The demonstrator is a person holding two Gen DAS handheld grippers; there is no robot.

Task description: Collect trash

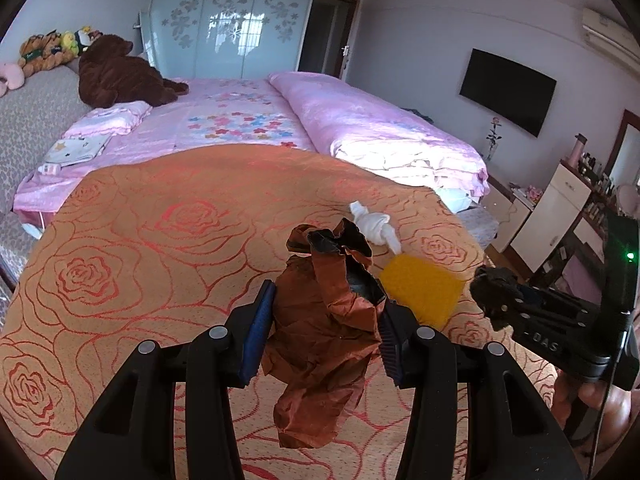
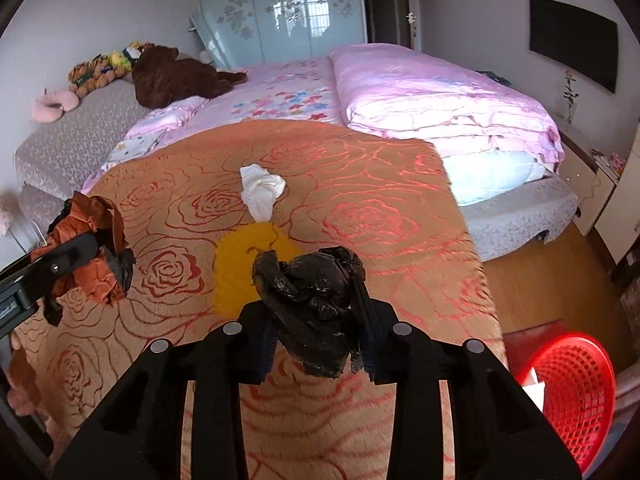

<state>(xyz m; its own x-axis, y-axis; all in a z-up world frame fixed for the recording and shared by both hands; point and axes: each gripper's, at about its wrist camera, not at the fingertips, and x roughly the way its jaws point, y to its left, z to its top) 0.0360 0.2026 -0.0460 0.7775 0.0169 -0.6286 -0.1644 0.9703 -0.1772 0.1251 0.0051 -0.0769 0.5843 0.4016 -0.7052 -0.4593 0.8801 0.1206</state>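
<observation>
Both tools are matte black plastic with forked, slotted arms, each arm capped by a round silver screw head. The left tool (image 1: 326, 330) carries ribbed blue finger pads (image 1: 258, 334). At three o'clock in the left wrist view, the right tool (image 1: 490, 296) shows pale "DAS" lettering, a green light above it, and bare fingers beneath.

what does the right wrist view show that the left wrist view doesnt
Only the right wrist view: a red basket on the floor beside the bed, and the black bag clamped in the right gripper seen close up.
Only the left wrist view: an air conditioner and a dresser.
Both: the brown wrapper in the left gripper, the white tissue and yellow sheet on the orange blanket.
</observation>
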